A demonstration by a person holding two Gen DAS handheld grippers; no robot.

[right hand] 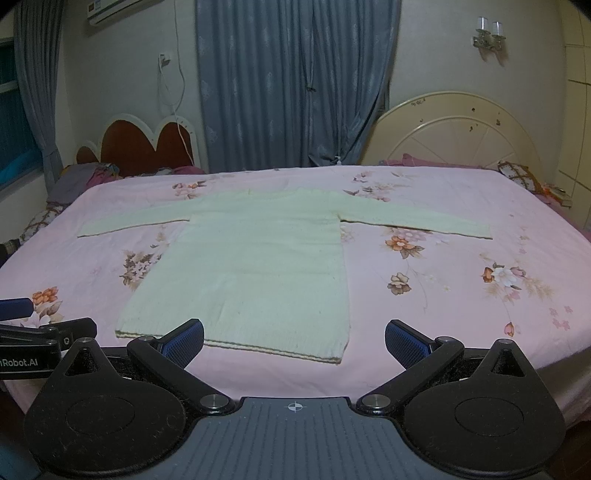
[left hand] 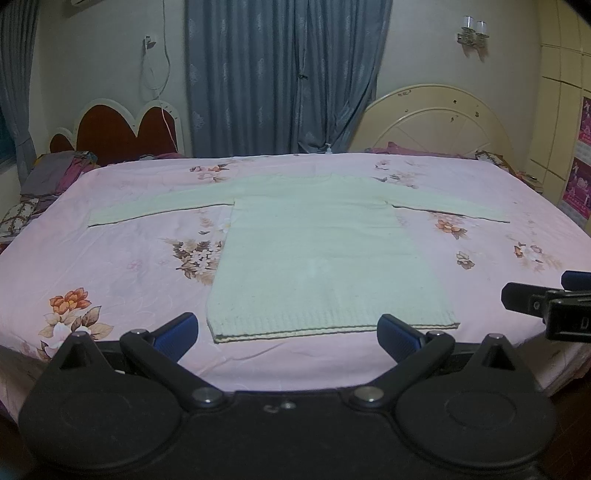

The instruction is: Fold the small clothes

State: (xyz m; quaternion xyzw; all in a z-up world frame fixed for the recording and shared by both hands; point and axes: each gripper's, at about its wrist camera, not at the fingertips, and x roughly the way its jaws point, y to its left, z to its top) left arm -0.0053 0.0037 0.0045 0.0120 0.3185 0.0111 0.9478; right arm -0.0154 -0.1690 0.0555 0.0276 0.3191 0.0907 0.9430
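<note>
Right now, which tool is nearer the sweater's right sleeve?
Right. The right tool sits by the hem's right corner, below that sleeve; the left tool sits further left.

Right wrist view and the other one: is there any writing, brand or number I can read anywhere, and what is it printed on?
"nRobot.AI", cut off at the picture's edge: on the side of the left gripper, seen in the right wrist view.
"D": on the right gripper, seen in the left wrist view; the rest is cut off.
Blue label on the air conditioner: too small to read.
Pink wall posters: print too blurred to read.
Sweater and bedsheet: no text.
</note>
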